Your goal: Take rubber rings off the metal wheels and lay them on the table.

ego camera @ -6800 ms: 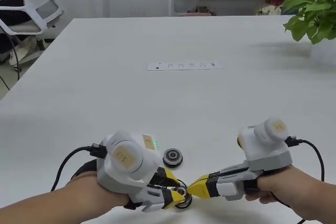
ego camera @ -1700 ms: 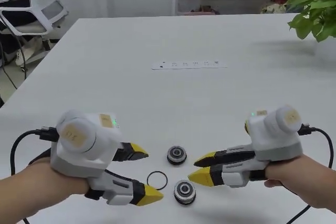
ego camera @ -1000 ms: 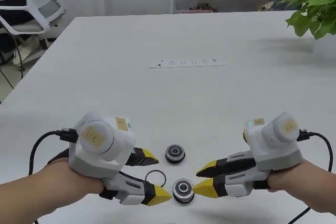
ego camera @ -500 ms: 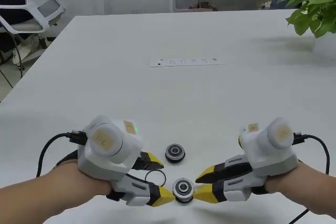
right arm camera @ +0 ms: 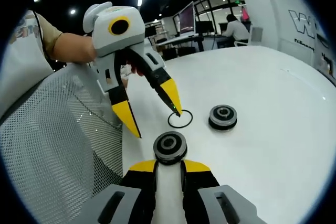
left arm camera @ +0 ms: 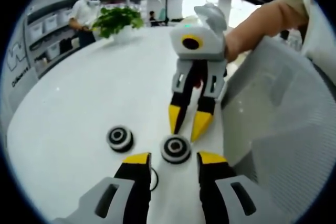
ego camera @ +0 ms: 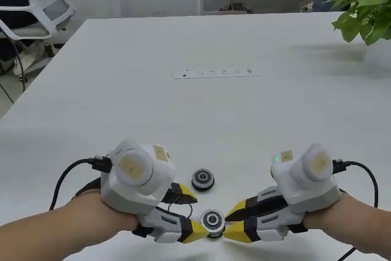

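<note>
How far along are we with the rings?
Done: one rubber ring lies loose on the table. In hand: the left gripper and the right gripper both point at the near wheel, jaws open, neither gripping it. Left: that wheel's ring, if one is on it, and the far wheel, which sits apart with a dark band around its rim.

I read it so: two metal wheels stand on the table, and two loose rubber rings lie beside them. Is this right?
Not quite: just one loose rubber ring lies on the table, beside the nearer metal wheel and the farther metal wheel. The right gripper view shows it.
</note>
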Tool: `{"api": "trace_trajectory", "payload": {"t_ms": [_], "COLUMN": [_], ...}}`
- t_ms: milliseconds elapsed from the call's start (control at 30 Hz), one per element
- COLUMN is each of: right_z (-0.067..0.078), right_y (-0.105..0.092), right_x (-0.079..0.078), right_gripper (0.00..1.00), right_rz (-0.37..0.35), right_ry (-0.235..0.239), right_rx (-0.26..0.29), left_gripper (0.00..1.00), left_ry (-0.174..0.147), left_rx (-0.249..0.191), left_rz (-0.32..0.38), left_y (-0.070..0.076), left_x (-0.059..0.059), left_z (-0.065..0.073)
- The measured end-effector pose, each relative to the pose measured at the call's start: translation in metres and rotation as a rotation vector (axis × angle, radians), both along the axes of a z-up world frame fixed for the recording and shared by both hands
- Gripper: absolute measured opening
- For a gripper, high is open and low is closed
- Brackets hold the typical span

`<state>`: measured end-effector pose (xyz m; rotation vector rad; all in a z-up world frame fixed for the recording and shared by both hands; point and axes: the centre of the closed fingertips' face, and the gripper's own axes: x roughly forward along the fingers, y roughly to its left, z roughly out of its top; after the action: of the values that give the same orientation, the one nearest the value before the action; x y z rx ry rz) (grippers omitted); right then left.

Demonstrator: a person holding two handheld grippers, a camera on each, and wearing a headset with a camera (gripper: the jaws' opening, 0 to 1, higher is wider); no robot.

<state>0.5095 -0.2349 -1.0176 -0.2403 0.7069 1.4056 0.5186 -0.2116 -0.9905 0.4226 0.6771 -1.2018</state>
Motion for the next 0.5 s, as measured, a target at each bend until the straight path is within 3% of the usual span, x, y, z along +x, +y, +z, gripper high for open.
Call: {"api": "trace_trajectory", "payload": {"t_ms": [500], "right_z": [-0.0030], "right_y": [0.0001], "right_x": [0.0010], "right_gripper": [0.12], "right_rz": [-0.006], "right_ry": [-0.006], "right_rx": [-0.003], "left_gripper": [0.27], "left_ry": [0.010], "left_rx": [-0.008], "left_rz": [0.000], "left_y": [-0.0071], "left_x": [0.0010], "left_z": [-0.0068]}}
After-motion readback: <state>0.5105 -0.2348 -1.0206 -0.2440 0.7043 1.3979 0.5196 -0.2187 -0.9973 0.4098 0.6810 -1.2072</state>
